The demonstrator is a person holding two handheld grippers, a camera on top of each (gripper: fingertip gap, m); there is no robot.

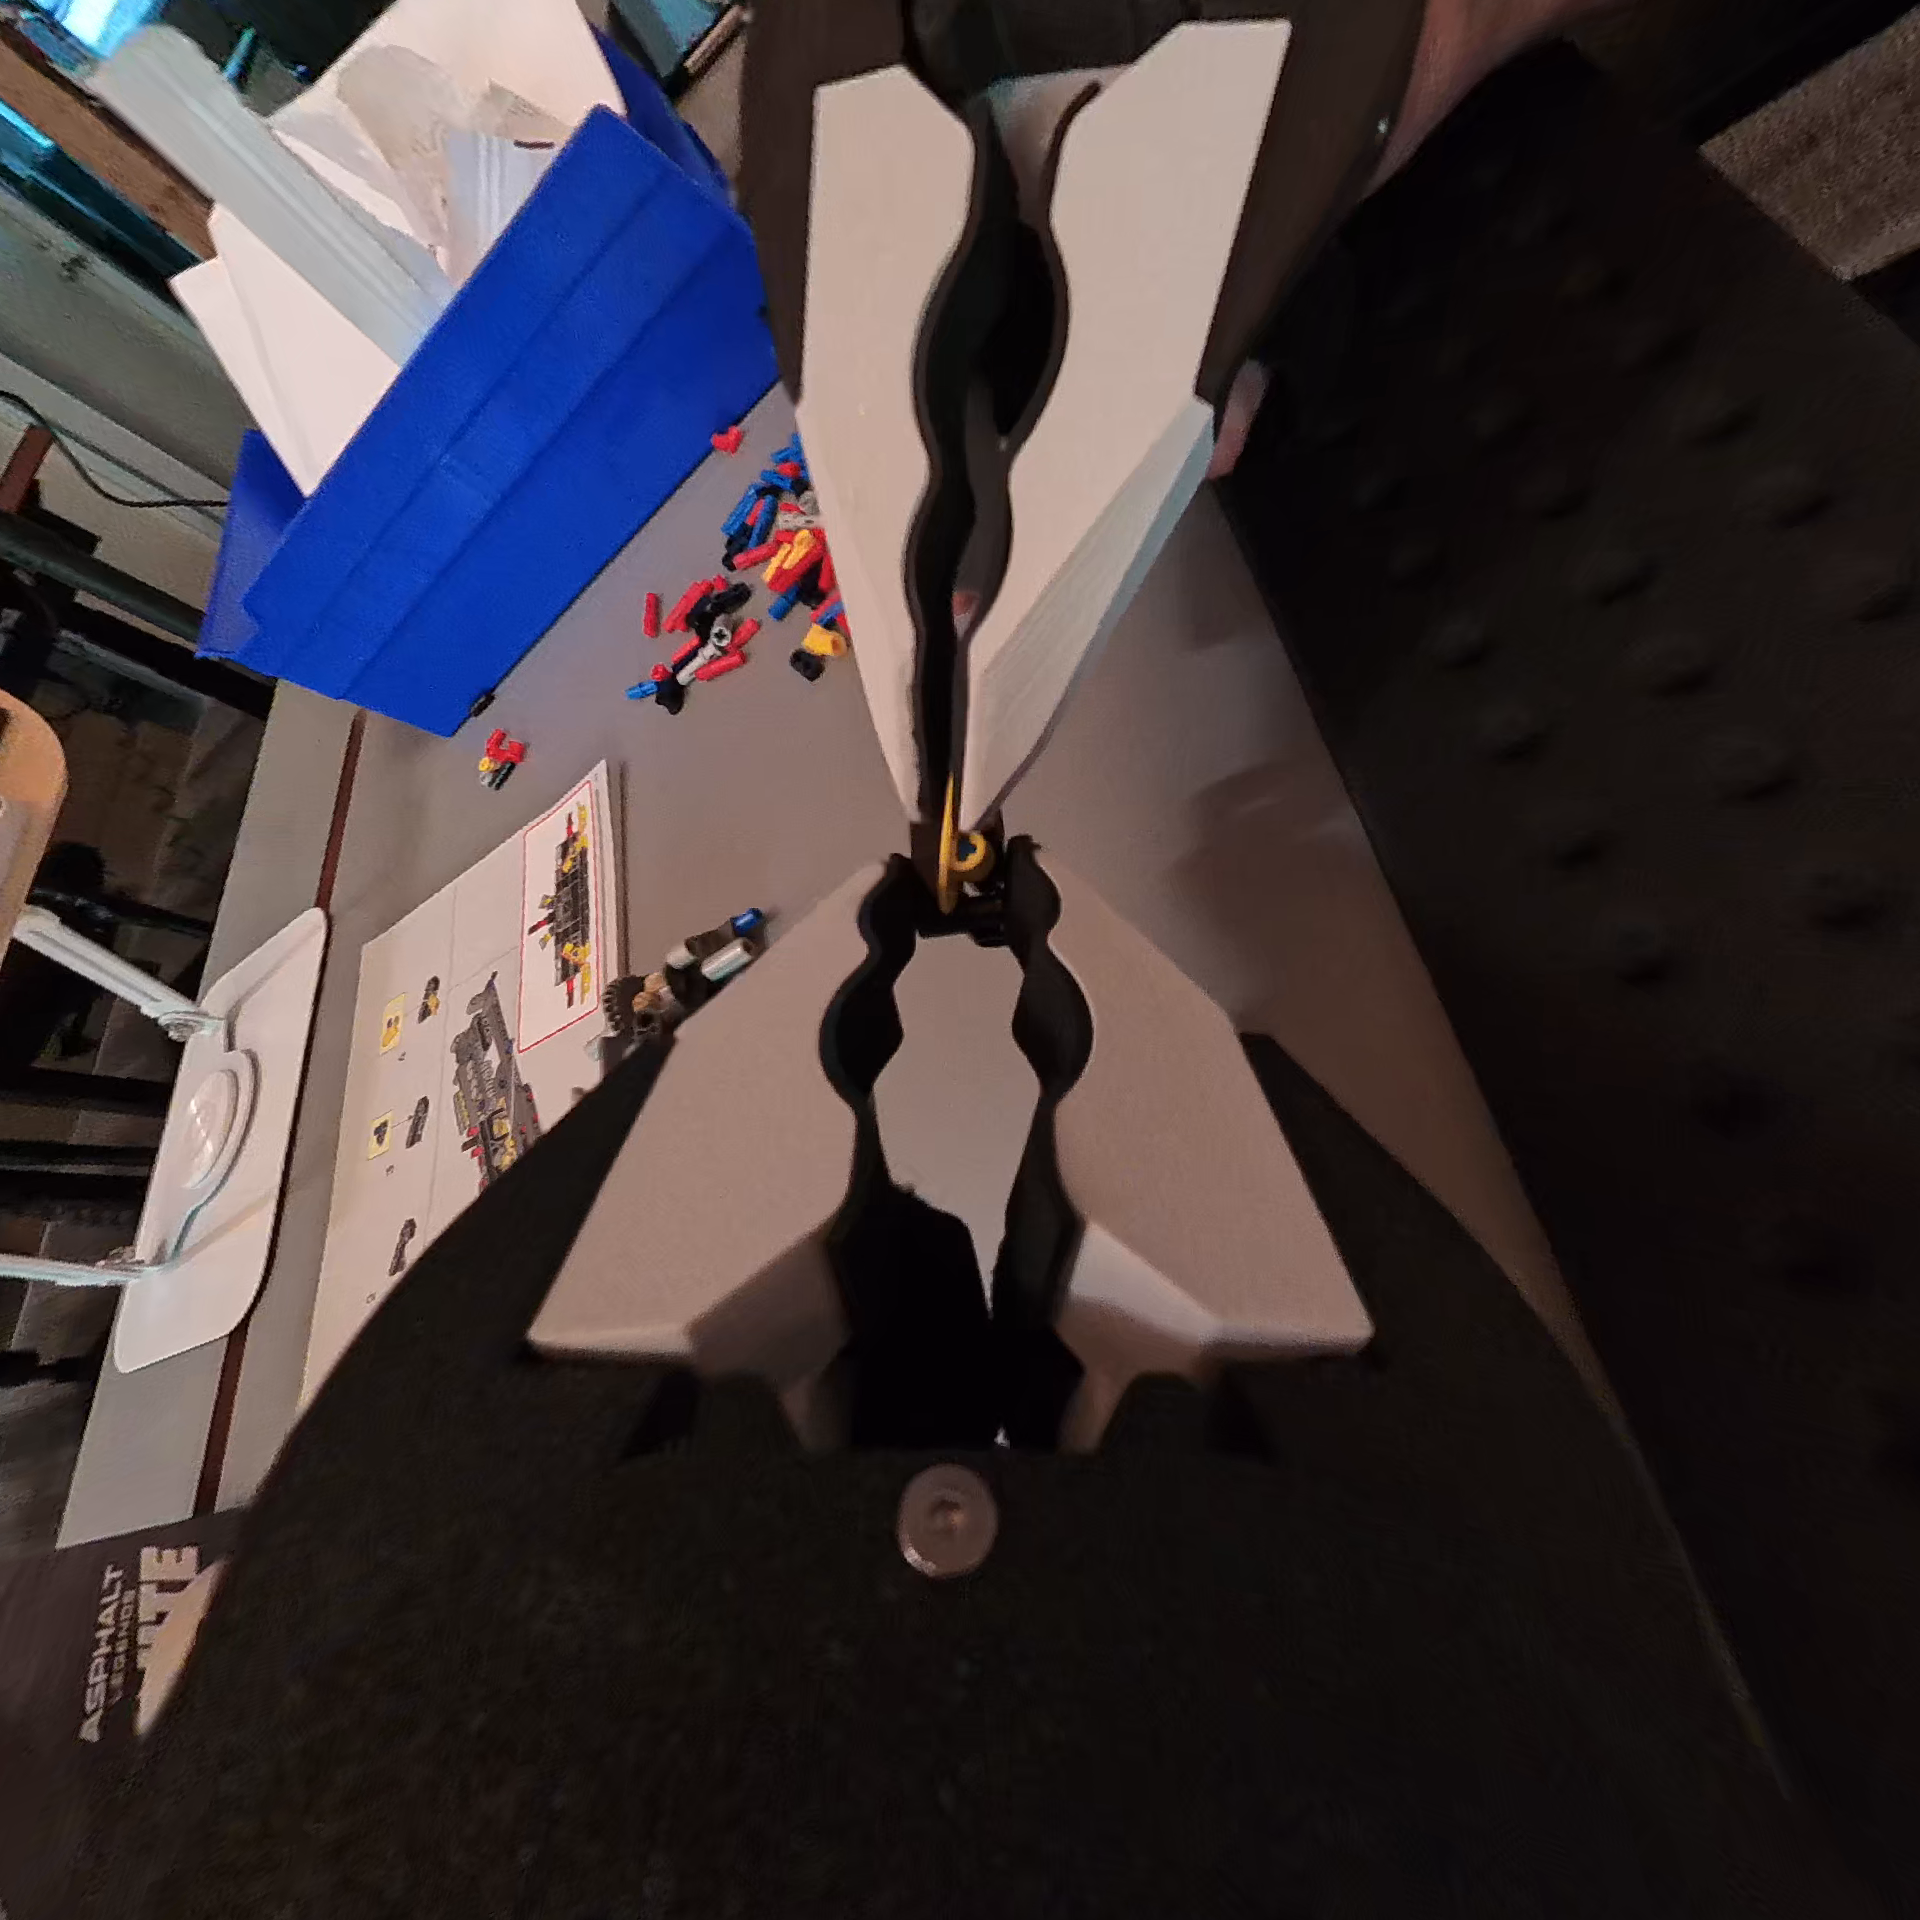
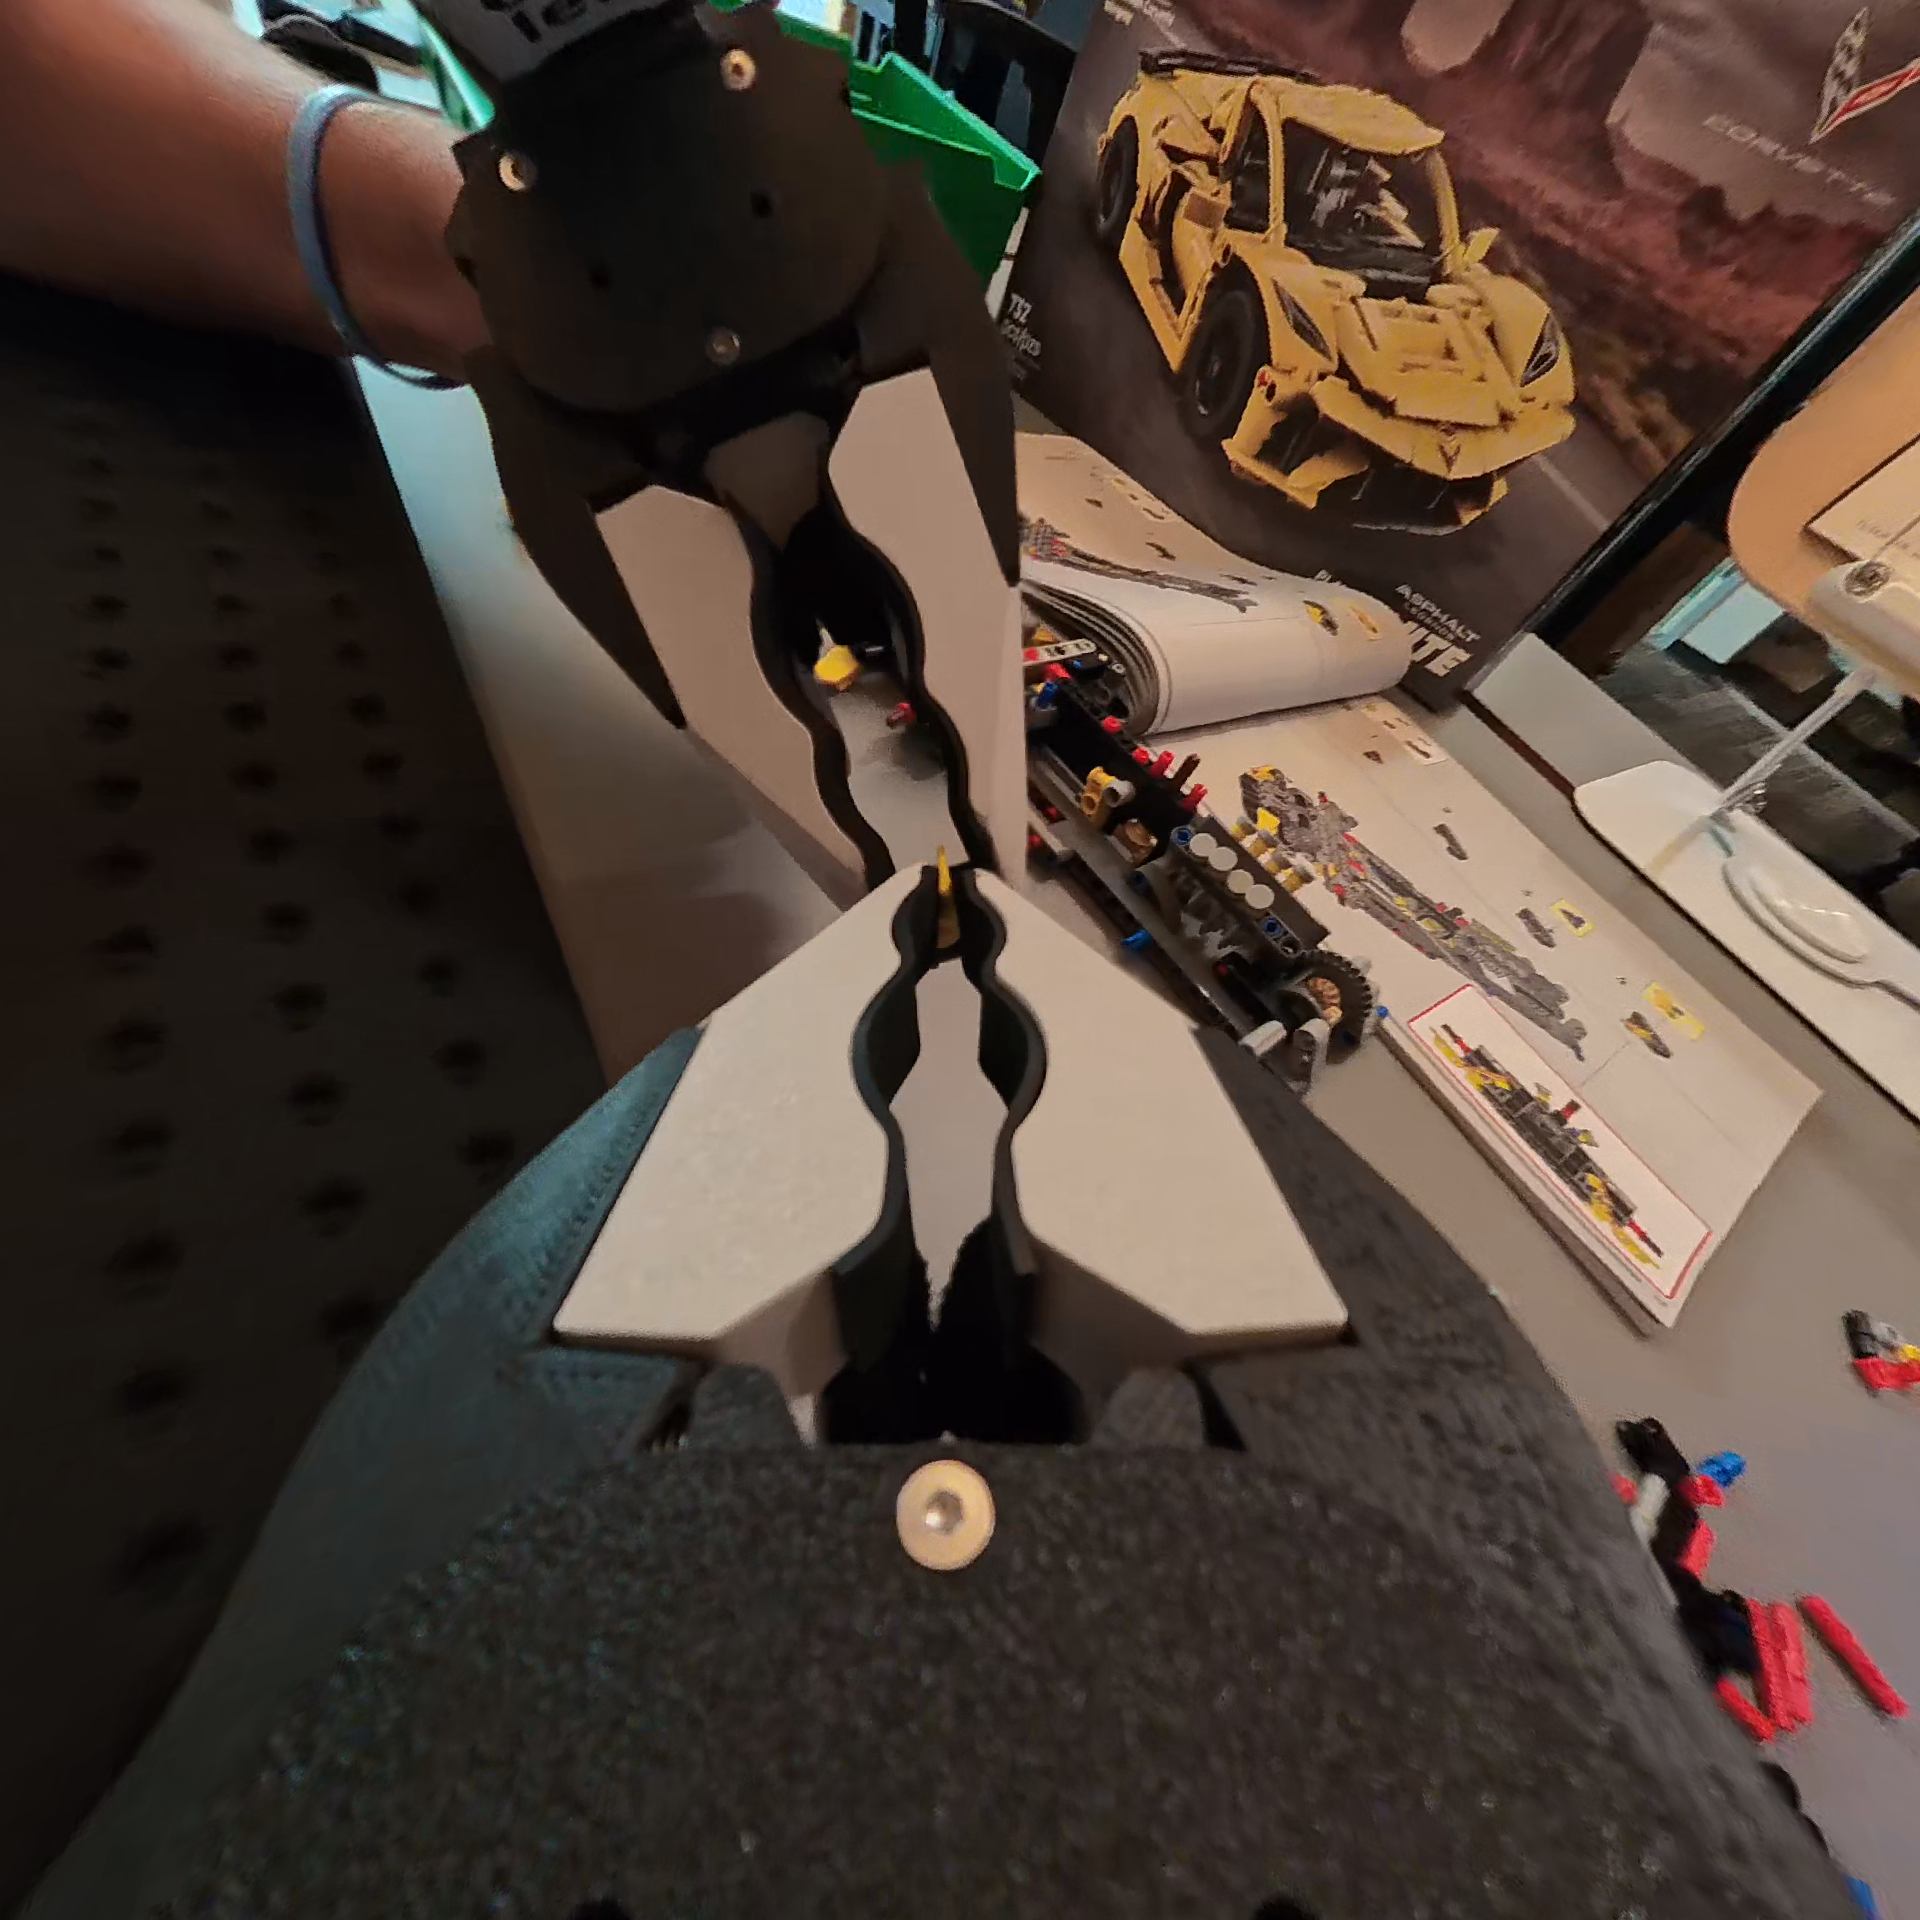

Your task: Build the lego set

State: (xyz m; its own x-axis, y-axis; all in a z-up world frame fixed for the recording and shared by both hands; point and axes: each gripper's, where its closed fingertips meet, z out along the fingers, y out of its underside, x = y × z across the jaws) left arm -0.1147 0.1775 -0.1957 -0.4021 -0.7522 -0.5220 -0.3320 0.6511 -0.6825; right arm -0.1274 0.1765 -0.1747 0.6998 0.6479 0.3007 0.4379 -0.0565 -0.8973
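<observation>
Your left gripper (image 1: 961, 883) has its jaws nearly closed, tips pinching a small black piece (image 1: 977, 914) that carries the yellow plate (image 1: 951, 847); a blue pin (image 1: 975, 850) sits in that plate right at the tips. Your right gripper (image 2: 945, 904) meets it tip to tip from the opposite side, jaws almost fully together on the thin upper edge of the same yellow plate, so both tools hold one small assembly between them, up off the grey table (image 1: 748, 790). In the right wrist view the yellow plate shows as a narrow sliver standing between your fingertips, with the left gripper's tips directly beyond it. Just past the left jaws and to their left, the end of the partly built chassis (image 2: 1195, 883) lies on the table, its gear end nearest the open instruction booklet (image 2: 1538, 997), which spreads out further to that side. From the right jaws, the chassis runs away to the right of the tips, touching the booklet's edge. Beyond the left jaws, left of the right gripper's fingers, a scatter of loose red, blue, black and yellow pins (image 1: 758, 582) lies on the table, and beyond them stands a blue bin (image 1: 499, 447) holding white paper. Far past the right jaws, the set's box (image 2: 1403, 291) stands upright behind the curled booklet pages.
</observation>
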